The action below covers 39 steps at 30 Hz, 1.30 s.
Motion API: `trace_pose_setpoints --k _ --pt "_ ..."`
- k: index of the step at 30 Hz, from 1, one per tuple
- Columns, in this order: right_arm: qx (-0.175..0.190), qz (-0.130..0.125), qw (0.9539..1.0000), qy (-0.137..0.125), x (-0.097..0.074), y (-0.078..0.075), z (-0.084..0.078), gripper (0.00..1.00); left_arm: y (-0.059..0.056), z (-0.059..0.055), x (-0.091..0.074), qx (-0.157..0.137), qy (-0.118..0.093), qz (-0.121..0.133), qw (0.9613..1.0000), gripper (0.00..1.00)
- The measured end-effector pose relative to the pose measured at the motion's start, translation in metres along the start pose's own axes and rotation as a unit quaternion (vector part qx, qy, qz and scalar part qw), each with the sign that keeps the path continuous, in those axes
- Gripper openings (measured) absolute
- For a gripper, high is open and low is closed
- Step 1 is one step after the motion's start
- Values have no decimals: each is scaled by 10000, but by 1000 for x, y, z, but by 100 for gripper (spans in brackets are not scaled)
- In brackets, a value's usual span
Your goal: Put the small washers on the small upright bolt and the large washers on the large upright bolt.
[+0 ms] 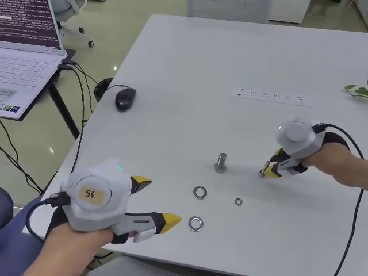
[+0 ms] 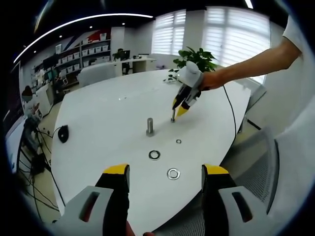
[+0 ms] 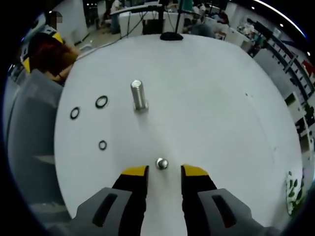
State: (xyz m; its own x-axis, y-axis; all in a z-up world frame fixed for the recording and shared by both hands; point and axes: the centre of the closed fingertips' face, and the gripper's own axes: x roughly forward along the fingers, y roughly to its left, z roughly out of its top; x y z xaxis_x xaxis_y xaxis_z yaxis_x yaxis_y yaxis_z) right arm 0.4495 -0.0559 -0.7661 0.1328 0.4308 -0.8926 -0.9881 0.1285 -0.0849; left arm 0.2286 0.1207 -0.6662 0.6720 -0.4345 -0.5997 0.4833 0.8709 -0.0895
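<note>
the left claw [image 1: 156, 201] hangs released and empty at the near edge of the surface [image 1: 190, 86]. the nearer large washer [image 1: 195, 223] lies flat just ahead of its lower tip, with a second large washer [image 1: 199, 192] beyond and the small washer [image 1: 238, 201] off to the right. past them the large bolt [image 1: 221, 163] stands upright. the right claw [image 3: 165, 171] is parted, the small bolt [image 3: 161, 163] just off its tips, seemingly untouched. the left claw is nearer the washers. the small bolt's thread is too small to make out.

The left claw [image 2: 166, 170] stands open, a large washer [image 2: 173, 173] just ahead, the large bolt [image 2: 150, 126] upright beyond.
</note>
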Motion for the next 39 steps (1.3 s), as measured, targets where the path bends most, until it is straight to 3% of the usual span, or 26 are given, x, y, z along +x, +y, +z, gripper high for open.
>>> trace_pose_setpoints --k 4,10,15,25,33,39 --pt "437 -34 9986 -312 -11 1 0 28 0 2 1 14 -14 2 10000 58" --pt "1172 -165 9896 -819 -28 6 -11 28 -1 3 3 10 -36 -23 10000 58" --pt "1568 -183 9823 -1013 -32 15 -28 29 -5 3 5 18 -43 -42 10000 58" --pt "2193 -36 9666 -1325 -26 51 -50 31 -6 3 5 -6 -50 -9 10000 58" --pt "2305 147 9637 -1336 -6 78 -44 30 -5 5 5 -27 -108 25 9999 58" --pt "2137 307 9673 -1332 10 90 -24 29 -8 3 4 -57 -119 26 9999 58"
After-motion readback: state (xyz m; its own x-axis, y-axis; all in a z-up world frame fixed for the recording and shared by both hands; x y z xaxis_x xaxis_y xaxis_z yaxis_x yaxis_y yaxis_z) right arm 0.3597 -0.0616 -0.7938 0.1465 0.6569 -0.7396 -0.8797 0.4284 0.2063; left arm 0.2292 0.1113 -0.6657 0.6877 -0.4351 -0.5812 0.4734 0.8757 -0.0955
